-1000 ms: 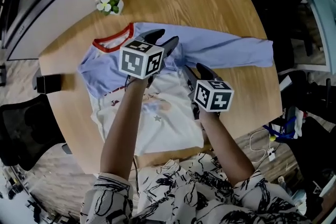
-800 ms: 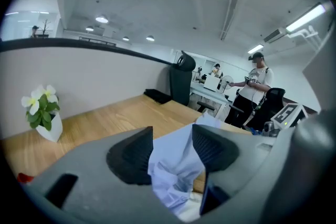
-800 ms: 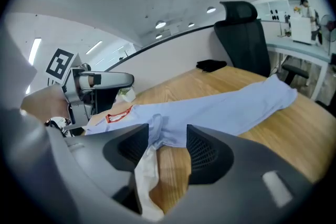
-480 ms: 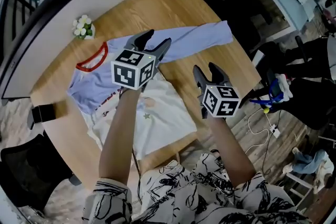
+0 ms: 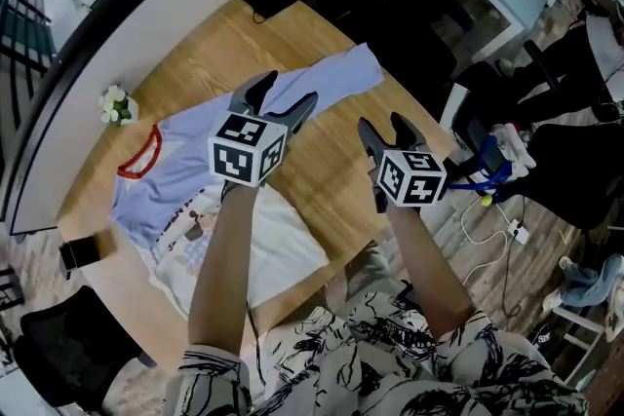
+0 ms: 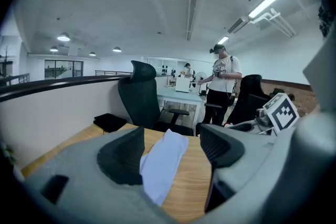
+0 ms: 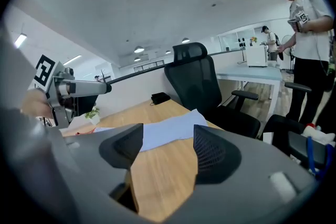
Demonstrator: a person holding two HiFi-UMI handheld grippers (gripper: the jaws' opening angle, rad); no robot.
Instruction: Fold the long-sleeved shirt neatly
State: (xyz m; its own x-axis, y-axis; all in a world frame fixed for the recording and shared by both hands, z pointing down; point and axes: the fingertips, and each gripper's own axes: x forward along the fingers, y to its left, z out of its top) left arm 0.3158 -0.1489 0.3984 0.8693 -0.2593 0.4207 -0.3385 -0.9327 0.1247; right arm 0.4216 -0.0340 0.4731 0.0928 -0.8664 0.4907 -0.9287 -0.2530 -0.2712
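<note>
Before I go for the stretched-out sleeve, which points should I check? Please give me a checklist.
1. Left gripper empty: ok, jaws opening, nothing between them.
2. Right gripper empty: ok, jaws opening, nothing between them.
3. Blue sleeve flat on the table: ok.
4. Cuff inside the table edge: ok.
5. Other sleeve folded in: cannot tell, the left arm covers it.
6. Flowers apart from the shirt: ok.

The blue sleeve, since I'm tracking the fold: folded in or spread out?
Spread out: the blue sleeve lies stretched across the table, unfolded.
</note>
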